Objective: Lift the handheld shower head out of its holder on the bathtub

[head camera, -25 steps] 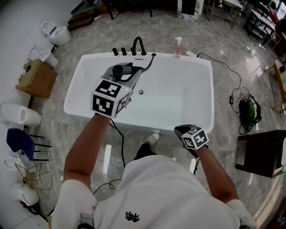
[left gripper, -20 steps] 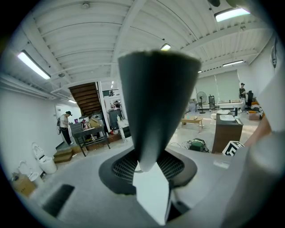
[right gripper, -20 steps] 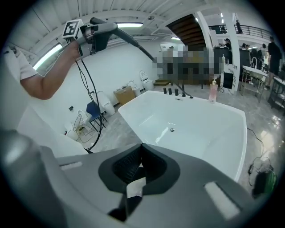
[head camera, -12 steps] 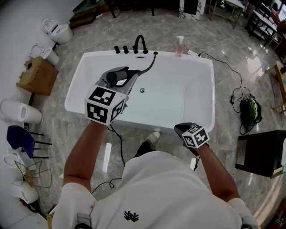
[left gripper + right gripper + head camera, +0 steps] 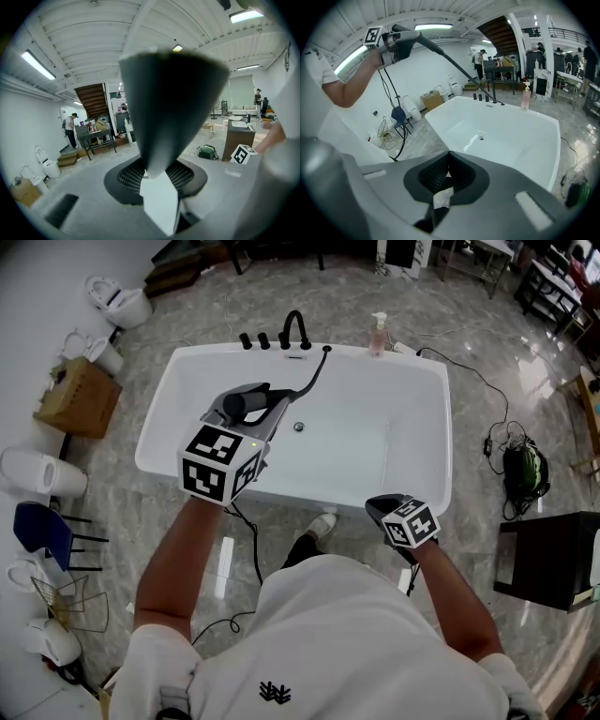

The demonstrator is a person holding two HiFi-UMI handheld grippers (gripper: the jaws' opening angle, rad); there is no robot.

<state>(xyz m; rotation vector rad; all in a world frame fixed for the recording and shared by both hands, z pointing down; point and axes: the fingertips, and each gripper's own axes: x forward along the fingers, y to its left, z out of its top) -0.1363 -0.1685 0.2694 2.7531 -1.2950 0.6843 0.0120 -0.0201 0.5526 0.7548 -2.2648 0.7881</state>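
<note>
Black shower head (image 5: pixel 235 406), one, clenched in left tool (image 5: pixel 256 409) above one white bathtub (image 5: pixel 417 399); right tool (image 5: pixel 379 509) closed, empty.

Overhead, right: common bathtub (image 5: pixel 375 451); left apparently obstructed.

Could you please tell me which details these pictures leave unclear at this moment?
- The holder on the bathtub rim: too small among the black faucet fittings in the head view.
- Spray face of the shower head: faces away in the head view, a dark blur in the left gripper view.
- Label on the pump bottle: too small everywhere.
</note>
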